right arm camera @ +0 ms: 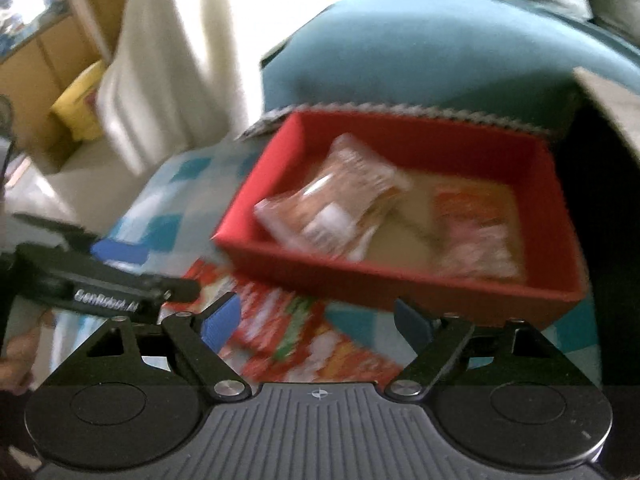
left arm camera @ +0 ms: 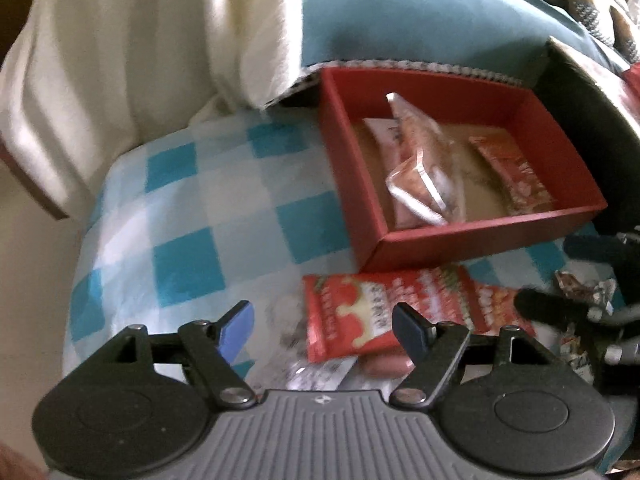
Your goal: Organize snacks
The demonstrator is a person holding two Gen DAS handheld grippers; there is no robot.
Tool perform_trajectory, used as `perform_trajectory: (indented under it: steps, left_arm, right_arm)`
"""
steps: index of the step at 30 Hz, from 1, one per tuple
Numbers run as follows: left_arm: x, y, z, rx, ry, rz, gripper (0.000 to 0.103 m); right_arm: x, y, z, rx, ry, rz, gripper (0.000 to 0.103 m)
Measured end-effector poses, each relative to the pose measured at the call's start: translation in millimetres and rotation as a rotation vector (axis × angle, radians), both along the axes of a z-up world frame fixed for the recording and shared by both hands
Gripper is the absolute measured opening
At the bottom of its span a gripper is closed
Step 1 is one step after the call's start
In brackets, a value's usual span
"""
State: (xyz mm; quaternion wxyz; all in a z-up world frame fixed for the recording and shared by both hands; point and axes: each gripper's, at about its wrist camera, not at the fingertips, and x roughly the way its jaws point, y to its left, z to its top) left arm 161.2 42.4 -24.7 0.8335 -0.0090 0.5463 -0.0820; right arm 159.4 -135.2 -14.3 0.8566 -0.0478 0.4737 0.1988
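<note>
A red open box (left arm camera: 480,234) sits on a blue-and-white checked cloth (left arm camera: 180,220). In it lie clear-wrapped snack packets (left arm camera: 420,188) and a red packet (left arm camera: 516,176). A larger red snack packet (left arm camera: 360,320) lies flat on the cloth in front of the box. My left gripper (left arm camera: 324,330) hovers over that packet, open, with its pads not touching it. In the right wrist view my right gripper (right arm camera: 316,320) is open above blurred red packets (right arm camera: 312,340), near the box (right arm camera: 360,284). A blue-padded finger (right arm camera: 120,252) of the left gripper shows at the left.
A white draped fabric (left arm camera: 140,60) and a teal cushion (left arm camera: 420,12) stand behind the box. A dark cardboard box (left arm camera: 580,120) is at the right. A crumpled foil wrapper (left arm camera: 584,292) lies by the right gripper's black fingers (left arm camera: 560,312). A yellow item (right arm camera: 76,108) sits far left.
</note>
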Motion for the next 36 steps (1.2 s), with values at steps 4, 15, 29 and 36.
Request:
perform_trajectory:
  steps: [4,15,29,36]
  left_arm:
    - [-6.7,22.3,0.5,-0.032,0.005,0.05,0.07]
    - [-6.6,55.1,-17.2,-0.104,0.076,0.111,0.07]
    - [-7.8,63.7,-4.8,-0.161,0.06,0.123,0.07]
    - [-9.4,71.5,4.1,-0.194,0.041,0.125,0.07]
  right_arm:
    - [-3.6,23.9,-20.4,-0.022,0.045,0.099,0.088]
    - [9.9,60.0,-61.0,-0.012,0.057,0.257,0.09]
    - [-34.8,71.7,-36.0,-0.019,0.113,0.41,0.09]
    - [-2.3,107.0,-45.9,-0.159,0.086,0.454,0.09]
